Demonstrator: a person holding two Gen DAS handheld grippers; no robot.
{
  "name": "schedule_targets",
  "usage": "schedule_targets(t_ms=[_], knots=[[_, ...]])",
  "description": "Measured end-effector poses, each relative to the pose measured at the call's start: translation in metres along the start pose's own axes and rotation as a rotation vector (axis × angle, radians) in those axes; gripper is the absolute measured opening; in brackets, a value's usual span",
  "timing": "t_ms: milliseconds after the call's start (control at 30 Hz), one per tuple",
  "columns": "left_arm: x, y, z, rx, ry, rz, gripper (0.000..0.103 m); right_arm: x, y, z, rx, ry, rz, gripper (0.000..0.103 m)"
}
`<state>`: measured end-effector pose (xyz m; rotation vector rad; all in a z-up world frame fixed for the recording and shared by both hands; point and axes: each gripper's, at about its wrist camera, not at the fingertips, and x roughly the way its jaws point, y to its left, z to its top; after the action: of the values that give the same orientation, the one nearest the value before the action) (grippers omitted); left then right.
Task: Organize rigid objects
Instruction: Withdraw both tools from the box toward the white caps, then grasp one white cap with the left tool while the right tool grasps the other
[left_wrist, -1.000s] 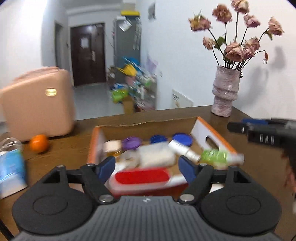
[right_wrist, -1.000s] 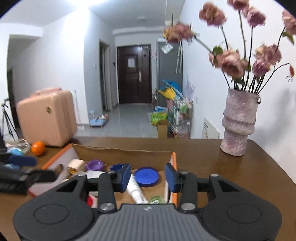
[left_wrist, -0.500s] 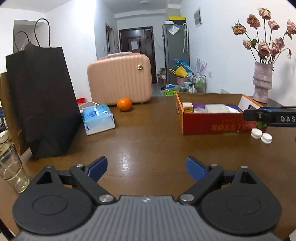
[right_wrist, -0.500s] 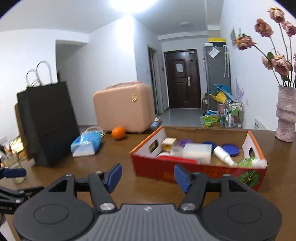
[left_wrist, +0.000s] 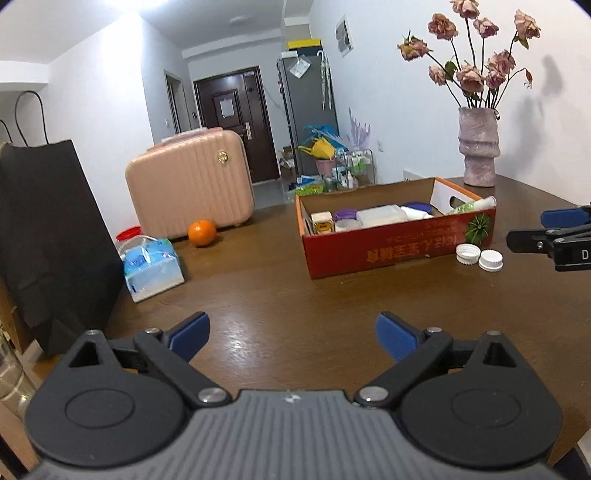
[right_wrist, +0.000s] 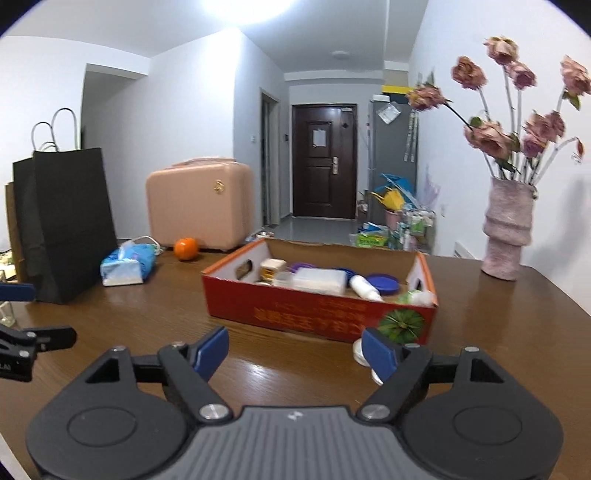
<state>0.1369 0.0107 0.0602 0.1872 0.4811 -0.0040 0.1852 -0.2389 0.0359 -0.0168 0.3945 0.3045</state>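
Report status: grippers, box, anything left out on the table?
Left gripper and right gripper open, empty, jaws just widened. Red box loaded. Two white caps outside it. Nothing blocking.

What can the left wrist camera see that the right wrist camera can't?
Only the left wrist view shows both white caps lying clear on the table in front of the red box, plus a red-lidded jar by the black bag.

Only the right wrist view shows the white bottle and blue lid plainly inside the box; its finger hides most of the caps.

Both show the red box, orange, tissue pack, pink suitcase, vase, and open, empty grippers.
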Motion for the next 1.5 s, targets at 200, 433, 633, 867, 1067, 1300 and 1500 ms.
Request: schedule_targets(t_ms=[200, 433, 633, 867, 1067, 1300, 1500], knots=[[0.018, -0.015, 0.001, 0.030, 0.038, -0.006, 0.099, 0.013, -0.019, -0.014, 0.044, 0.039, -0.002, 0.079], [0.045, -0.018, 0.000, 0.005, 0.071, -0.022, 0.099, 0.039, -0.030, -0.017, 0.061, 0.071, -0.008, 0.079], [0.089, -0.036, 0.009, -0.034, 0.134, -0.114, 0.099, 0.051, -0.045, -0.014, 0.064, 0.081, -0.029, 0.079], [0.149, -0.082, 0.036, 0.012, 0.132, -0.265, 0.098, 0.070, -0.077, -0.012, 0.057, 0.123, -0.088, 0.079], [0.191, -0.127, 0.068, 0.069, 0.138, -0.406, 0.090, 0.087, -0.112, 0.008, 0.123, 0.057, -0.124, 0.060], [0.224, -0.166, 0.071, 0.099, 0.169, -0.451, 0.069, 0.143, -0.137, 0.031, 0.149, 0.022, -0.124, 0.006], [0.233, -0.165, 0.063, 0.111, 0.165, -0.470, 0.068, 0.140, -0.138, 0.020, 0.135, 0.042, -0.050, 0.031]])
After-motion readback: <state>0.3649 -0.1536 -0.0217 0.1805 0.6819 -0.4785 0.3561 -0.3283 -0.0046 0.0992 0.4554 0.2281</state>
